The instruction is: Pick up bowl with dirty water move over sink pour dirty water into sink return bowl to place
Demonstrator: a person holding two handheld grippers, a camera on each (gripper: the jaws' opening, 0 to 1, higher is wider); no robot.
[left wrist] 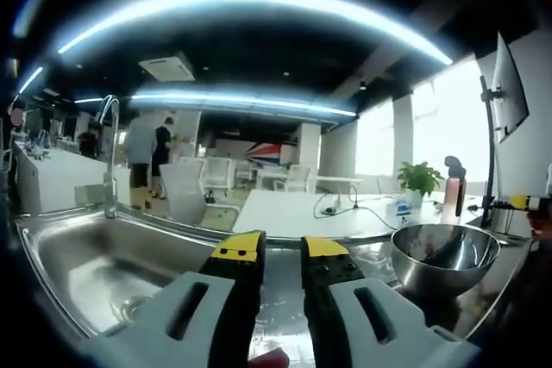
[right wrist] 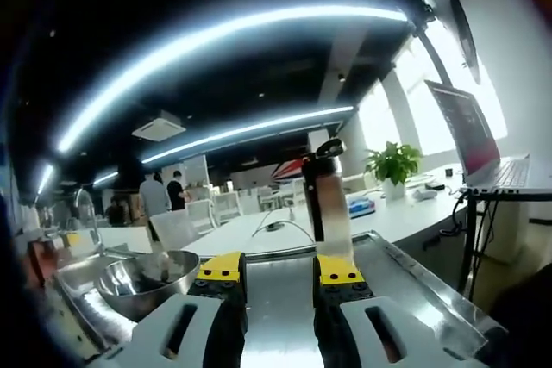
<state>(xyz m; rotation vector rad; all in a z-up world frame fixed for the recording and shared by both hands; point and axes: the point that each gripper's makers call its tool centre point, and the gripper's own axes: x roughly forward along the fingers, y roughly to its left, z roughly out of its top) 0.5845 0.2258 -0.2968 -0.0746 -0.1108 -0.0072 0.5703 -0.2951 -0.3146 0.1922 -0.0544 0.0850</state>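
A steel bowl [left wrist: 444, 256] stands on the steel counter to the right of the sink [left wrist: 95, 256]. In the right gripper view the same bowl [right wrist: 147, 286] sits low on the left, and what it holds is hard to make out. My left gripper [left wrist: 283, 252] hovers over the sink's right rim, its jaws a little apart with nothing between them, and the bowl is to its right. My right gripper [right wrist: 280, 271] is open and empty above the drainboard [right wrist: 285, 308], apart from the bowl on its left.
A curved faucet [left wrist: 108, 148] rises at the sink's back left. A tall bottle [right wrist: 328, 204] stands on the counter just ahead of the right gripper. A laptop [right wrist: 479, 140] on a stand is at the right, with a plant [right wrist: 392, 164] and desks behind. People stand far off.
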